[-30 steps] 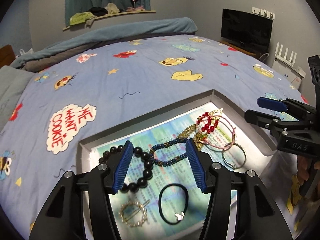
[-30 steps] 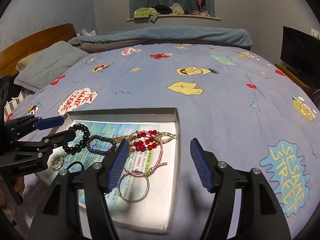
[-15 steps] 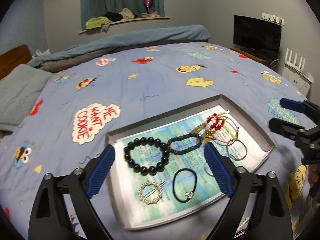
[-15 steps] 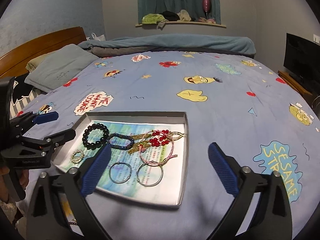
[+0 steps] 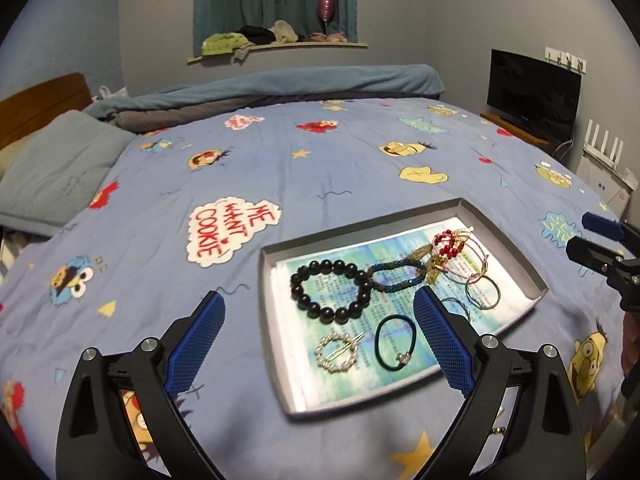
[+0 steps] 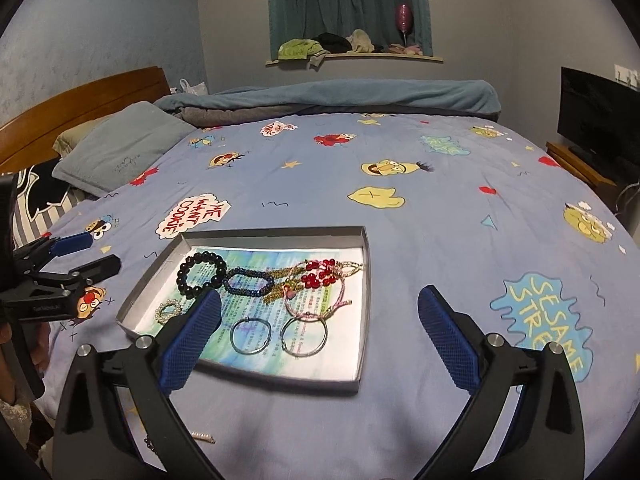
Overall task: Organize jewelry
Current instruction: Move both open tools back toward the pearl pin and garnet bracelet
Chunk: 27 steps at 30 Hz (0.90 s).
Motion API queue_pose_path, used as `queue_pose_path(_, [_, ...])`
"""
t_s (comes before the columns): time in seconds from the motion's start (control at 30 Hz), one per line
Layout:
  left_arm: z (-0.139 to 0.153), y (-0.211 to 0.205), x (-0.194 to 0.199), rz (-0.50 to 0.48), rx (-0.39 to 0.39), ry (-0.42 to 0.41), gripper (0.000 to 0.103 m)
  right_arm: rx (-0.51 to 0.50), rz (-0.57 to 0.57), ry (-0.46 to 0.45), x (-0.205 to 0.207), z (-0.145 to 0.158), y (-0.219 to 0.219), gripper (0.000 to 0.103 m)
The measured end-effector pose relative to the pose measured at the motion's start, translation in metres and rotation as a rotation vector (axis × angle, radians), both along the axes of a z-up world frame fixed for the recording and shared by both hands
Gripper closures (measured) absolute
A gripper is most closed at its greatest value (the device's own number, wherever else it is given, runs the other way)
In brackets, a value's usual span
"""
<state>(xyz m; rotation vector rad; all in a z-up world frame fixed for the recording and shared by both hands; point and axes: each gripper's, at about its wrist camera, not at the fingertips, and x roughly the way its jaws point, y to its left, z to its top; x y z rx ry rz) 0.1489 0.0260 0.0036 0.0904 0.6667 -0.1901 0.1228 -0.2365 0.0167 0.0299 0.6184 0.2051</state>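
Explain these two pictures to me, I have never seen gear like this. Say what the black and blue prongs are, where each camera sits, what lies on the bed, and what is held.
No robot here: a person holds a two-finger claw in each hand, each carrying a wide-angle camera that looks along its fingers. One picture comes from the left claw, the other from the right claw; each also glimpses the other at its edge. Both have just been opening, stand wide and hold nothing. On the cartoon bedspread lies a shallow grey tray with a black bead bracelet, a dark blue bracelet, red beads, two thin metal rings, a black hair tie and a pearl clip.
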Motion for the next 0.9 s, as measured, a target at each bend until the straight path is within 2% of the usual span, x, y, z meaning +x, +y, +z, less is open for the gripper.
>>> queue_pose_path(0.33, [0.003, 0.019, -0.027, 0.025, -0.034, -0.002, 0.008, 0.006, 0.026, 0.016, -0.02, -0.007, 0.006, 0.006])
queue_pose_path(0.47, [0.001, 0.025, -0.036, 0.04, -0.014, -0.014, 0.008, -0.001, 0.038, 0.009, -0.027, -0.008, 0.01, 0.006])
queue_pose_path(0.57, [-0.002, 0.029, -0.045, 0.046, -0.004, -0.01, 0.008, -0.009, 0.05, 0.009, -0.033, -0.01, 0.013, 0.006])
queue_pose_path(0.7, [-0.01, 0.036, -0.059, 0.047, -0.031, 0.002, 0.008, -0.037, 0.066, 0.011, -0.041, -0.017, 0.019, 0.006])
queue_pose_path(0.9, [-0.028, 0.039, -0.079, 0.079, -0.019, 0.006, 0.008, -0.081, 0.107, 0.038, -0.052, -0.038, 0.028, 0.006])
